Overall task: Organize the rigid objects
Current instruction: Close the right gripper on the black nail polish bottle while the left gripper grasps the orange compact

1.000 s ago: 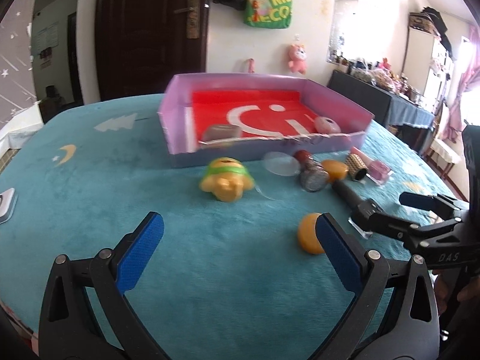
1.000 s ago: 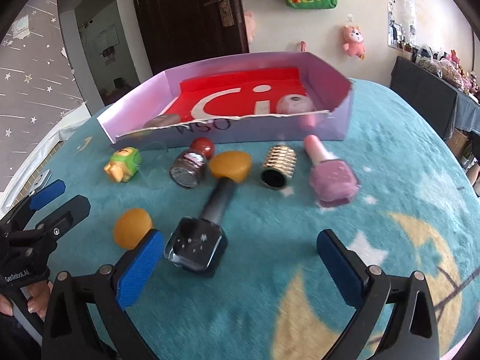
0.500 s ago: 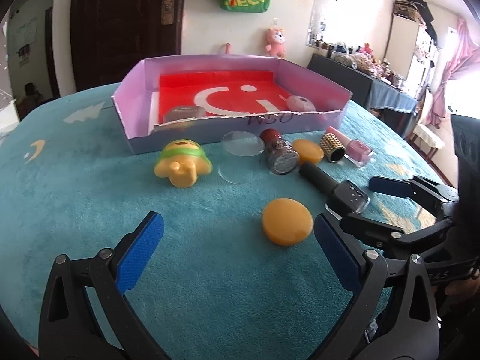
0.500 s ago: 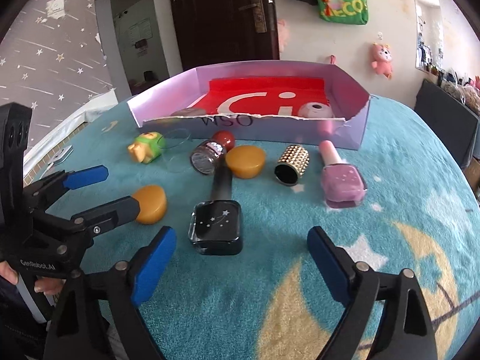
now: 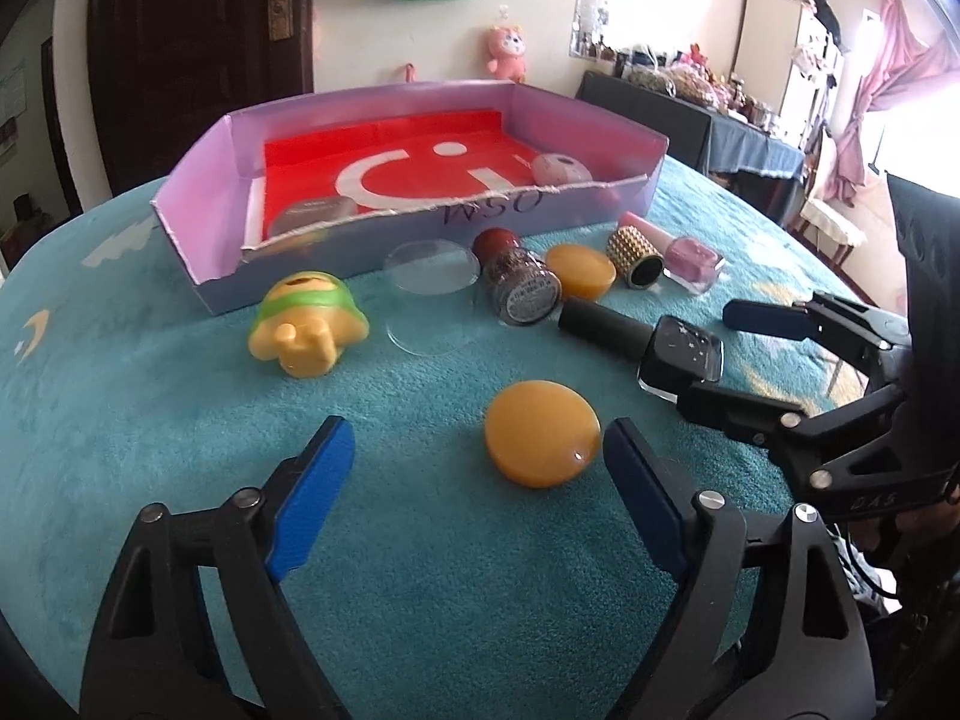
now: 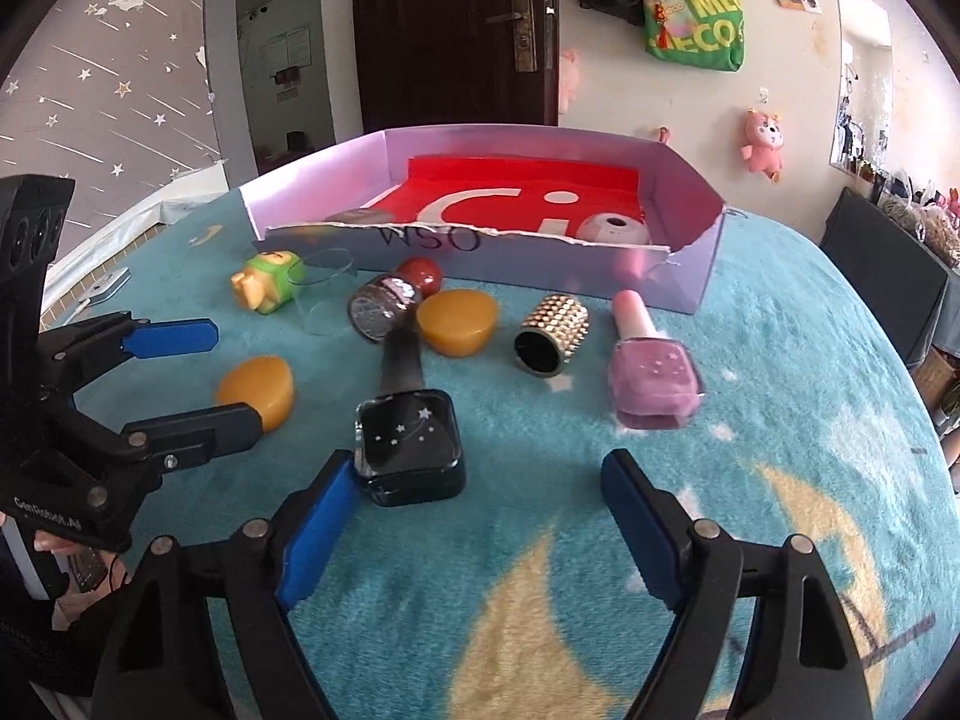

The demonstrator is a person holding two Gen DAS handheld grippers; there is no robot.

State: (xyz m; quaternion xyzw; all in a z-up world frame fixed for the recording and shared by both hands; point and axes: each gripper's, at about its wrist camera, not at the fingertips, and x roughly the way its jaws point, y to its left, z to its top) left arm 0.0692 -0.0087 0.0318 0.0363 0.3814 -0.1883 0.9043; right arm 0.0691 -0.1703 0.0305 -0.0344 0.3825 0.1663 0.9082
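An orange round piece point(image 5: 543, 432) lies on the teal cloth between the fingers of my left gripper point(image 5: 480, 480), nearer the right pad. The jaws are closing and neither pad touches it. A black square nail polish bottle point(image 6: 411, 450) lies on its side just ahead of my right gripper point(image 6: 480, 510), close against the left pad. Those jaws are closing too, and the right pad is still well clear of the bottle. Behind stands the purple box point(image 5: 570, 210) with a red liner. Each gripper also shows in the other's view: the left gripper point(image 6: 237, 377) and the right gripper point(image 5: 747, 363).
Before the box lie a yellow-green toy point(image 5: 306, 324), a clear cup point(image 5: 432, 288), a glitter jar point(image 5: 522, 282), a second orange piece point(image 5: 582, 267), a gold studded cap point(image 5: 636, 252) and a pink polish bottle point(image 6: 654, 378). A pink round item point(image 5: 561, 168) sits inside the box.
My left gripper has come in on the orange piece, which now lies between its narrowing fingers. The right gripper's jaws have narrowed beside the black bottle, and its view has rolled.
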